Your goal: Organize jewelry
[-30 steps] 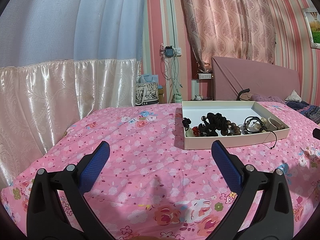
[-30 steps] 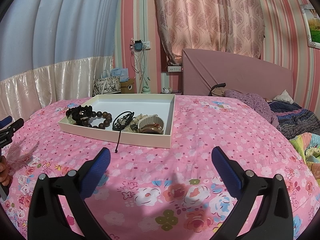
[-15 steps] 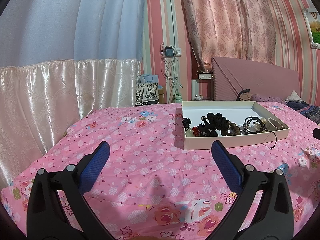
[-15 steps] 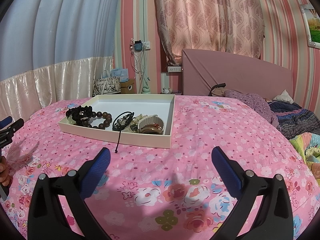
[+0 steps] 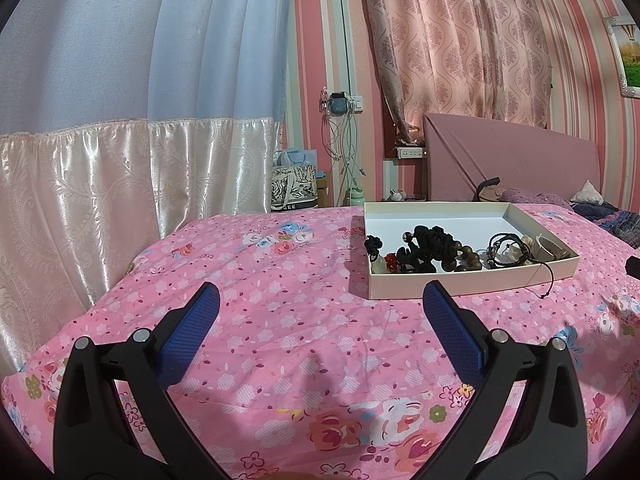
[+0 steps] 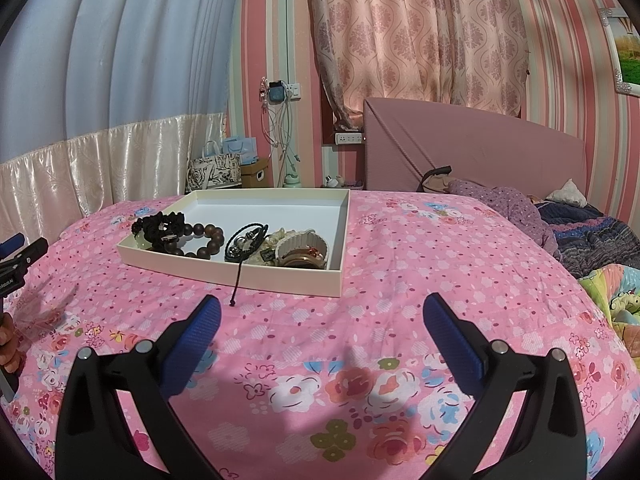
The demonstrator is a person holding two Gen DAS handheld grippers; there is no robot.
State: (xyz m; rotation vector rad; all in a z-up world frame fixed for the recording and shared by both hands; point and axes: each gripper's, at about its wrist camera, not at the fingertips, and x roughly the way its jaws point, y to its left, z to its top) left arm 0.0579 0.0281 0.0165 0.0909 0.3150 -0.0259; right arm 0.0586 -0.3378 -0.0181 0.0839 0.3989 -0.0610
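We find the left gripper (image 5: 320, 300) hovering over the pink floral bedspread (image 5: 260, 280) with its blue pads spread wide and nothing between them. Ahead and to its right sits the shallow white box (image 5: 472, 284), holding a dark wooden bead bracelet (image 6: 208, 238), a black cord bracelet (image 6: 244, 242) whose tail hangs over the front wall, and a white bangle (image 6: 302, 242). The right gripper (image 6: 322, 300) likewise stands apart and empty, short of the box.

Matt cardboard tray (image 6: 256, 276), glossy wooden beads (image 6: 212, 240), quilted cotton bedspread (image 6: 400, 272)
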